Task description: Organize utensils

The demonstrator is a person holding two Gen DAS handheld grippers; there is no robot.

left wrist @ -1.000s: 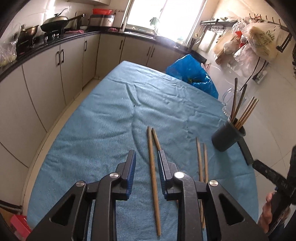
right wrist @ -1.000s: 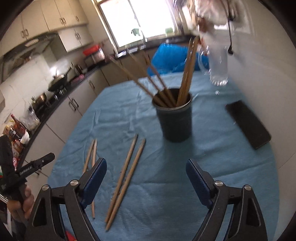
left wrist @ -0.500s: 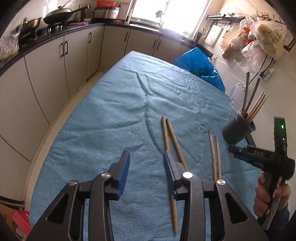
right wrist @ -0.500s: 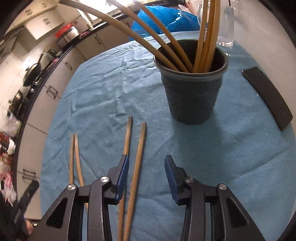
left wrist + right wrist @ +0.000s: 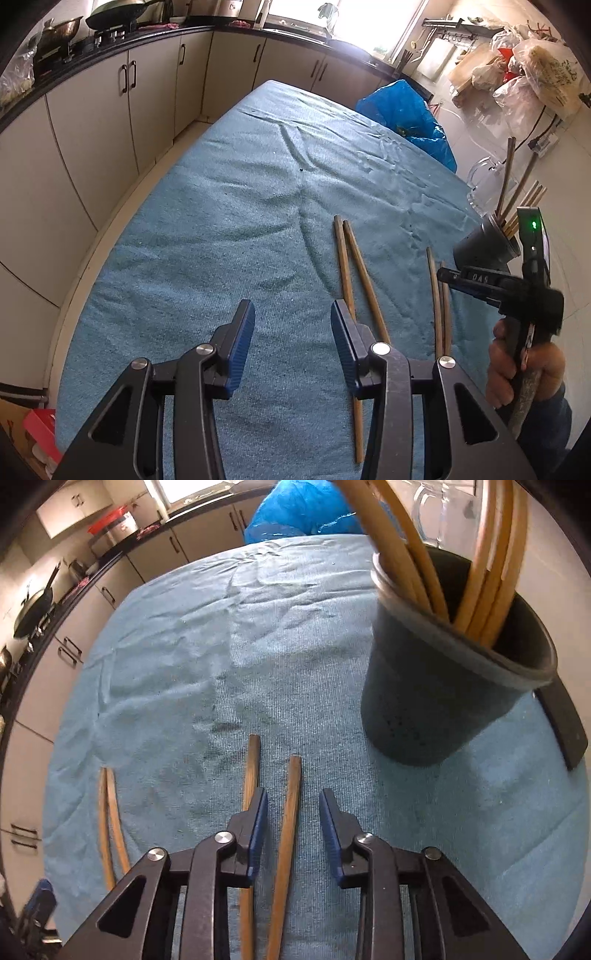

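Chopsticks lie loose in two pairs on the blue-clothed table (image 5: 221, 221). Going left to right in the right wrist view: a thin pair (image 5: 109, 823) off to the left, then a stick (image 5: 251, 771) just outside the left pad, then a chopstick (image 5: 288, 830) between the jaws of the right claw (image 5: 291, 834), its long axis running along the fingers. Those jaws have just been closing and stand apart, not yet pressing it. Further right stands the dark cup (image 5: 436, 701), already holding chopsticks. The left claw (image 5: 291, 347) hangs with jaws apart on nothing, its pair just beside its right pad. The right hand looks nearer to a grasp.
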